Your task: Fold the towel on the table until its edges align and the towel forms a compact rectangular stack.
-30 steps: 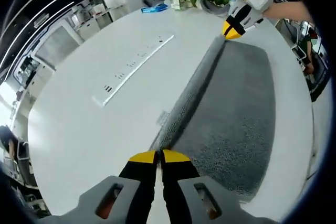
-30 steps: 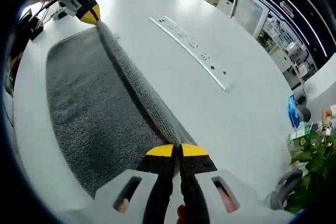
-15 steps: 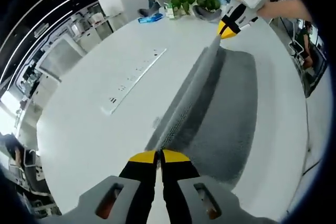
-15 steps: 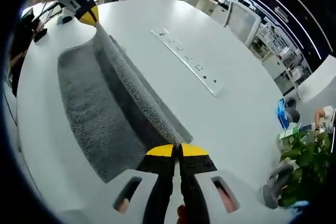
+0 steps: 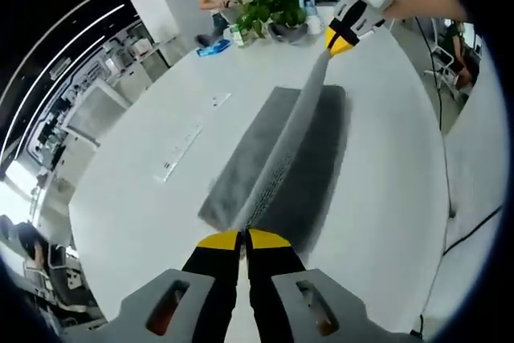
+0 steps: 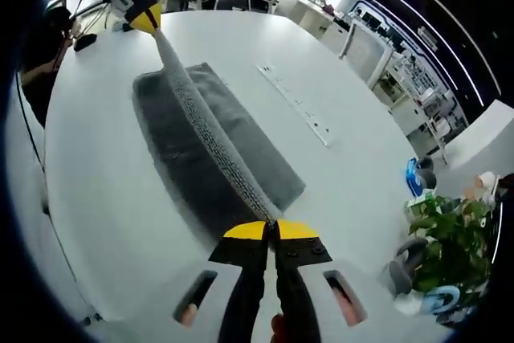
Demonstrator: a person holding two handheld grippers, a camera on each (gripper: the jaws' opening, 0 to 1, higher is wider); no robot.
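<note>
Towel (image 5: 281,158) is what we are folding: grey and nubbly, it hangs as a taut sheet between our two grippers, its top edge a straight ridge running up the middle of both views. In the left gripper view the left gripper (image 5: 243,239) sits at the bottom centre, its yellow-tipped jaws pressed together on one corner of that edge. The right gripper (image 5: 340,38) shows at the upper right, pinching the far corner. In the right gripper view the roles swap: the right gripper (image 6: 275,230) is clamped on its corner at the bottom centre, and the left gripper (image 6: 146,16) holds the other end at the upper left.

We hold both corners high and apart so the edge stays straight and the cloth drapes evenly on either side of the ridge. That should let the lifted half come down square on the half lying on the table (image 5: 152,198). The lower cloth lies flat near the table's middle, its dark underside shadowed beneath the raised part.

A power strip (image 5: 178,152) sits left of the towel in the left gripper view, apart from it, and plants (image 5: 277,2) stand at the upper centre. We judge the fold about midway, with the carried edge not yet laid down and matched.
</note>
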